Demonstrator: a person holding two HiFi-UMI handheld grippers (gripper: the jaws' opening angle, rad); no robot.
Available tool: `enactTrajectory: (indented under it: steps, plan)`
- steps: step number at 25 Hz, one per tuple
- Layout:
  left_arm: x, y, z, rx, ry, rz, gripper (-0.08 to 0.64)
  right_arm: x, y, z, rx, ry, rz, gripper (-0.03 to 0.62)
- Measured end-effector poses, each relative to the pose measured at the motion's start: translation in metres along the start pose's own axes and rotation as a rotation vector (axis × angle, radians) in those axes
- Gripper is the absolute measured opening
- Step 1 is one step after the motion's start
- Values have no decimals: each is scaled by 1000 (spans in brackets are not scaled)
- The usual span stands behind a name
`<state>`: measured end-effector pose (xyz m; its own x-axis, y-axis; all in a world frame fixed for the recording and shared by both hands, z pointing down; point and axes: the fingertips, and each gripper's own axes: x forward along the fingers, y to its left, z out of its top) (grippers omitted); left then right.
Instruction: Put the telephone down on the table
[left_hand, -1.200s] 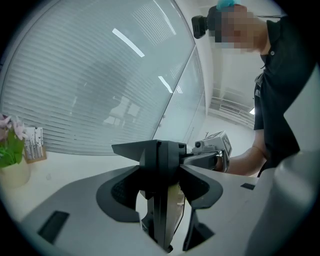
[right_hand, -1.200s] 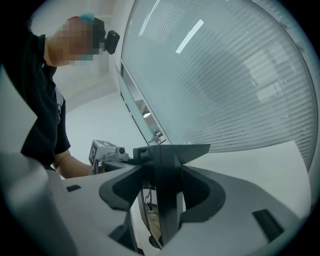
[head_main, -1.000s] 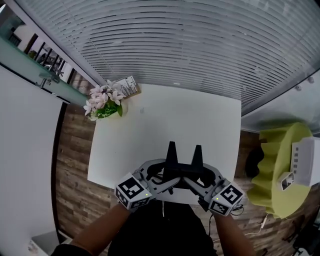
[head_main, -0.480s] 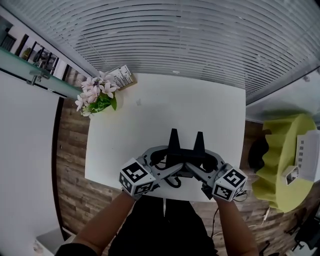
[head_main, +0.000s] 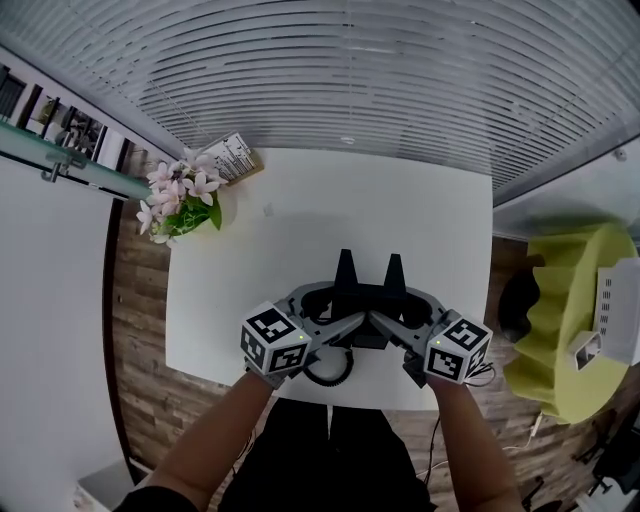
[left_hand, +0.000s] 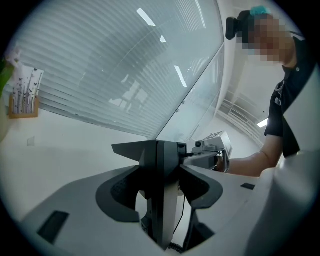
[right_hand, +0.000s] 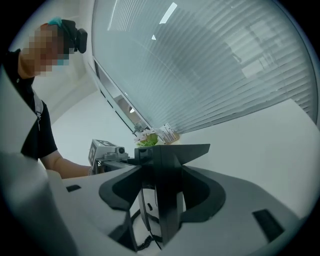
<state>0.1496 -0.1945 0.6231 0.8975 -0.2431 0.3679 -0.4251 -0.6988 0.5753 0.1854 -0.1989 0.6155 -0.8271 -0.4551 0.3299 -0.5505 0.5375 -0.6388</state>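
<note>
The black telephone (head_main: 367, 305) is held between two grippers. It is at the near side of the white table (head_main: 300, 230), close to the near edge and about in the middle from left to right.

The left gripper (head_main: 340, 310) pinches the left end of the telephone. Its jaws stand wide because the telephone is a wide thing, and in the left gripper view the black body sits right between them. The right gripper (head_main: 395, 312) does the same at the right end, with the black body between its jaws too. So both grippers grip the telephone, one from each side.

The curly cord (head_main: 328, 368) hangs in a loop at the near edge of the table, just under the grippers.

The telephone looks very low over the table. I cannot tell if its bottom touches the table top, because the grippers and the telephone hide that spot.

I think the task is nearly done but not finished. The telephone is over a bare part of the table. What is left is to set it flat, open both grippers and pull them away.

The pink flowers (head_main: 180, 205) at the far left corner and the yellow-green chair (head_main: 560, 340) off to the right are well apart from the telephone and not in the way.
</note>
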Motion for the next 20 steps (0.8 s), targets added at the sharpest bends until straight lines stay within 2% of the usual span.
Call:
enactTrajectory:
  steps: [9,20]
  plan:
    - [20,32,3,-42,22,3,242,17,-34,5,42,13,-4,253]
    - [40,64,0,-174,34,-15,242,33,-69,5,167,-5,-11,253]
